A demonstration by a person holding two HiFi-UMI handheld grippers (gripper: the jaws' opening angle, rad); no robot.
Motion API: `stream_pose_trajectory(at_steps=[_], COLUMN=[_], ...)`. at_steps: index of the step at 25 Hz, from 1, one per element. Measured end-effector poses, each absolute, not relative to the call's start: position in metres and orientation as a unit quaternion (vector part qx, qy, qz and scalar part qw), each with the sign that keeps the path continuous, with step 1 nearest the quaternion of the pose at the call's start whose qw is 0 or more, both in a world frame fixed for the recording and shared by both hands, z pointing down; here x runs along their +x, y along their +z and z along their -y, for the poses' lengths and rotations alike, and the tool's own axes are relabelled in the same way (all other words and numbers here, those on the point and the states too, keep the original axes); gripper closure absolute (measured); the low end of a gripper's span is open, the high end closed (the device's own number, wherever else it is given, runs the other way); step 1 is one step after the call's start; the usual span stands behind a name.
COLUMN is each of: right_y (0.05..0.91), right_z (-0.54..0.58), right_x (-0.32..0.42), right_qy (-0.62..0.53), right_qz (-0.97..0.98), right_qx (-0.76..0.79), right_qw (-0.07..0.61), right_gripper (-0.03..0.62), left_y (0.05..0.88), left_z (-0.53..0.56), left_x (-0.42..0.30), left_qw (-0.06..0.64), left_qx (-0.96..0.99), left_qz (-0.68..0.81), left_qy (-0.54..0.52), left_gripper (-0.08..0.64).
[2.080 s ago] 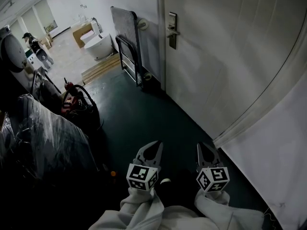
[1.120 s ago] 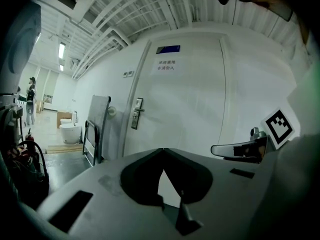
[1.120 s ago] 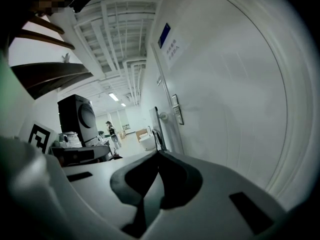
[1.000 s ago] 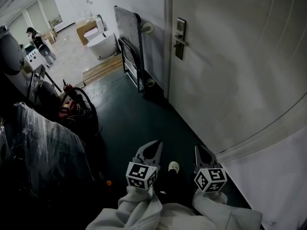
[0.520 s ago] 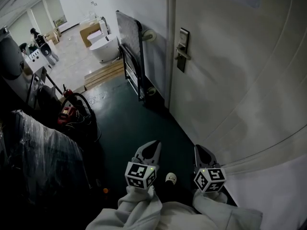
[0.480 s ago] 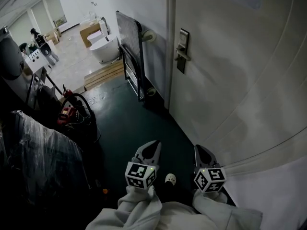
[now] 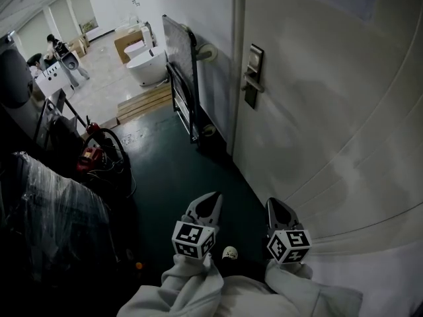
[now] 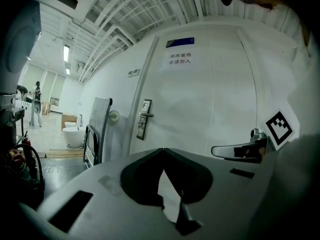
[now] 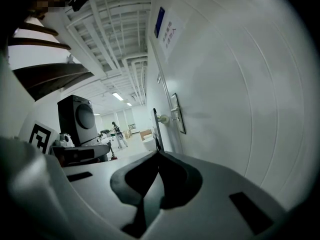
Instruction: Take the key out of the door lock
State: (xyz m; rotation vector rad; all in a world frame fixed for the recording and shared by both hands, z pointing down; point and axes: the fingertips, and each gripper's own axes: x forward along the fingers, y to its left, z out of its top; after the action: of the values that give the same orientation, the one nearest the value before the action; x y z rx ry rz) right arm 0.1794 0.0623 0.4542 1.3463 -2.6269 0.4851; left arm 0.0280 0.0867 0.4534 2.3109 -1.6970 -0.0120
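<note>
The pale door (image 7: 317, 111) fills the right of the head view, with a metal lock plate and lever handle (image 7: 253, 75) on its left edge. At this distance the key is too small to make out. My left gripper (image 7: 211, 199) and right gripper (image 7: 273, 205) are held side by side low in the view, over the dark green floor and well short of the lock. Both are shut with nothing between their jaws. The left gripper view shows the lock plate (image 8: 144, 119) ahead beyond the left gripper (image 8: 163, 149). In the right gripper view the lock plate (image 9: 177, 113) lies ahead beyond the right gripper (image 9: 158, 153).
A folded hand cart (image 7: 180, 71) leans on the wall just left of the door. Beyond it are a white bathtub (image 7: 147, 62) and wooden boards (image 7: 142, 101). Red tools with hoses (image 7: 92, 156) and plastic-wrapped goods (image 7: 53, 203) line the left. A person (image 7: 63, 51) stands far back.
The door and lock plate have drawn nearer and lower in the head view as I walk forward. Both grippers keep their place in the view and stay shut.
</note>
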Motion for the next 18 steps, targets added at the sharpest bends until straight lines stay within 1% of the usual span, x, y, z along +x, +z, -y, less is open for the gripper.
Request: stream_pose_trajectory(at_steps=[18], right_y=[0.477], right_z=[-0.055], right_x=[0.173], right_qy=[0.178], right_qz=[0.882], right_qx=[0.427], right_qw=[0.091], right_gripper=[0.541], left_y=[0.476], left_z=[-0.085], left_x=[0.034], left_qw=[0.159], left_qx=[0.788], left_qz=[0.595], left_qy=[0.005], left_gripper=[0.546])
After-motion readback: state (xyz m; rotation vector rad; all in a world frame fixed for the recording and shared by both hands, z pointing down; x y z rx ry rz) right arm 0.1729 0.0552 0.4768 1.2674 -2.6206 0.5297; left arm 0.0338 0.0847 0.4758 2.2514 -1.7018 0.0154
